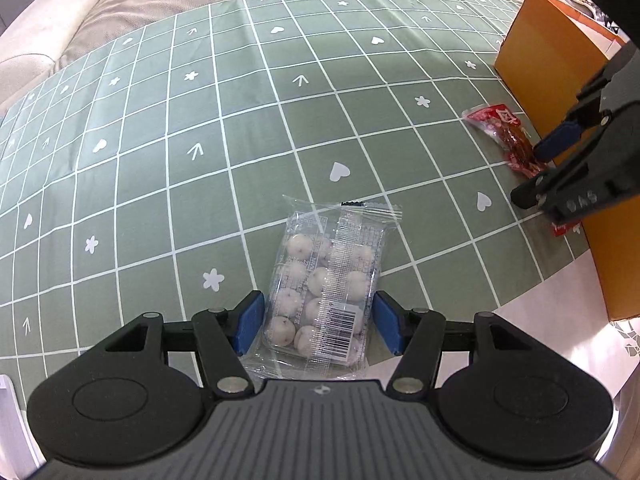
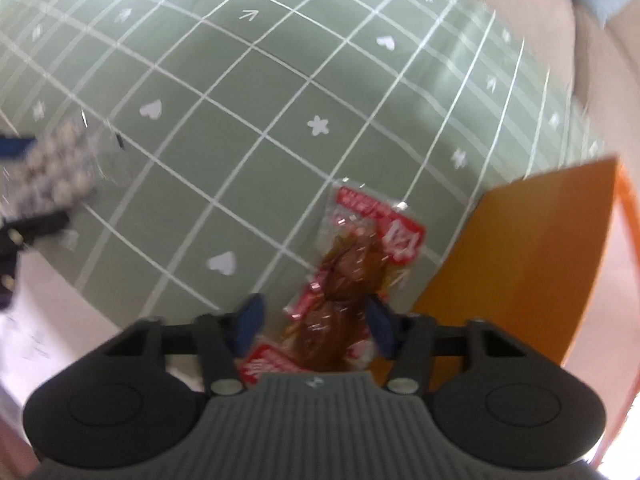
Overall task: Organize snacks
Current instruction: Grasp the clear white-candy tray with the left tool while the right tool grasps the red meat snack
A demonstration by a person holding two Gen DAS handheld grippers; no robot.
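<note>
I had both grippers down over snacks on the table, so I judged this to be the pickup step, with nothing yet in the orange box (image 1: 552, 72). My left gripper (image 1: 316, 322) stood spread around the clear packet of white round sweets (image 1: 328, 284), a pad on each side of its near end; the pads sat just beside the wrapper and I saw no squeeze, so I took it as released. My right gripper (image 2: 314, 322) pointed down over the red packet with a brown snack (image 2: 344, 276), which lay just beside the box wall. Its right pad looked to be against the wrapper, the left one a little apart, though the blur left me unsure; I read it as not yet clenched. The next move, I reckoned, called for closing firmly on each packet, since the slick wrappers could slip, then lifting them over the box's wall. The table wore a green cloth (image 1: 200, 120) with a white grid, hearts, flowers and arrows, and a beige sofa (image 1: 120, 4) stood beyond it.
</note>
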